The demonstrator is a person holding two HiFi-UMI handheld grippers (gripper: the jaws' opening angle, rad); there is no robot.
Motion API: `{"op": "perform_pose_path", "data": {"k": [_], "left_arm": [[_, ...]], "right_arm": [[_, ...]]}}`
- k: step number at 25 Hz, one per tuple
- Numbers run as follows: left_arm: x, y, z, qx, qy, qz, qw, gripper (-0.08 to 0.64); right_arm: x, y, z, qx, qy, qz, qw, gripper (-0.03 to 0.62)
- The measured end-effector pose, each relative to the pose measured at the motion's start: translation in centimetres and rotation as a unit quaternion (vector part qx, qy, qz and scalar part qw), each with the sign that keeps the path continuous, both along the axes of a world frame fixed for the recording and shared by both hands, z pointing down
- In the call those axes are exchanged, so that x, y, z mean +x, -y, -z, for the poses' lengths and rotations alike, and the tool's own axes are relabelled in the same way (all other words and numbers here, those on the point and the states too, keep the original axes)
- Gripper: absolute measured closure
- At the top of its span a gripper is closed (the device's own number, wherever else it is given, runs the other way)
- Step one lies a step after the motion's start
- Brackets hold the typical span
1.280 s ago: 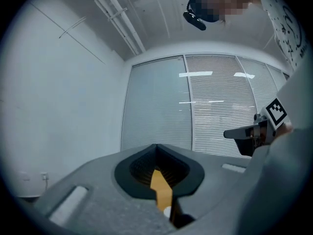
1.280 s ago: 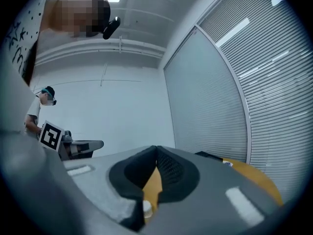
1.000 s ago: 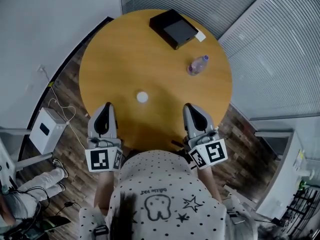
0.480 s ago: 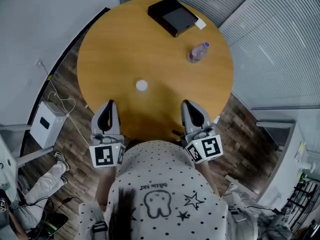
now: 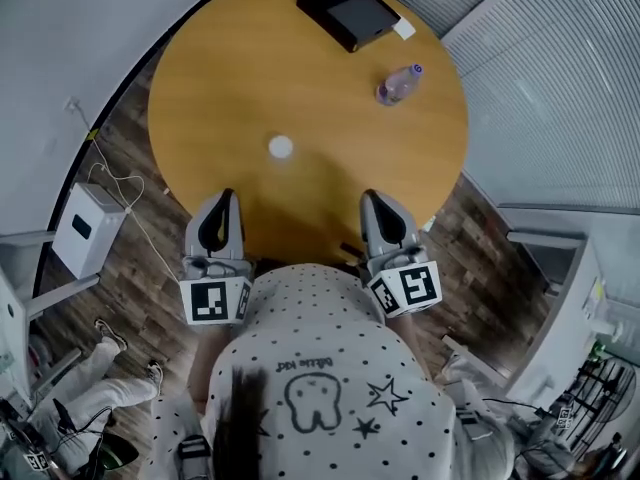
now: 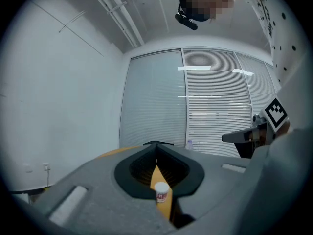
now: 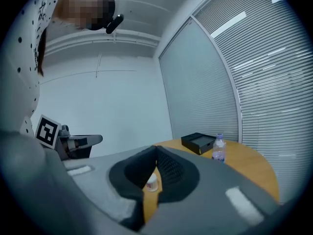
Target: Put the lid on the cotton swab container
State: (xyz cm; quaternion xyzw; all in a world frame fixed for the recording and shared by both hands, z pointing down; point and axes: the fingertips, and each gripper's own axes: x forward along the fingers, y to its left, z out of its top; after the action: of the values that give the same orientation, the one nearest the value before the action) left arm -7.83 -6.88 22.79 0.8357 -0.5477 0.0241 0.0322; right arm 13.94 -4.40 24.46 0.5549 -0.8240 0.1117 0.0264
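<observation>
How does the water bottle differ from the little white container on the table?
The water bottle is clear and taller; the white container is opaque and squat. The bottle stands near the black box; the container sits mid-table, alone. Both stand upright, untouched.

Head view: flat, cool, rather dim indoor light, with muted colours. Worktop evenly lit, no glare. A soft, broad shadow darkens its near edge. Window blinds bow towards the frame edge. Both gripper views: black circular vignette, heavy fisheye bending, near foreground soft. Bright light strips streak across the left gripper view.
</observation>
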Motion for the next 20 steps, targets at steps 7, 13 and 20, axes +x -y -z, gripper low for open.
{"op": "perform_pose_path", "data": {"k": [7,13,20], "left_arm": [[1.3,1.1,-0.1,0.004,0.017,-0.012,0.9998,0.549],[1.3,1.0,-0.2,0.004,0.022,-0.016,0.9996,0.549],[1.3,1.3,-0.5,-0.002,0.023,-0.018,0.9996,0.549]], "right_arm": [[-0.1,0.9,-1.0,-0.016,-0.003,0.011,1.000,0.588],[-0.3,1.1,-0.8,-0.014,-0.005,0.011,1.000,0.588],[-0.5,1.5,-0.9,-0.015,-0.009,0.013,1.000,0.588]]}}
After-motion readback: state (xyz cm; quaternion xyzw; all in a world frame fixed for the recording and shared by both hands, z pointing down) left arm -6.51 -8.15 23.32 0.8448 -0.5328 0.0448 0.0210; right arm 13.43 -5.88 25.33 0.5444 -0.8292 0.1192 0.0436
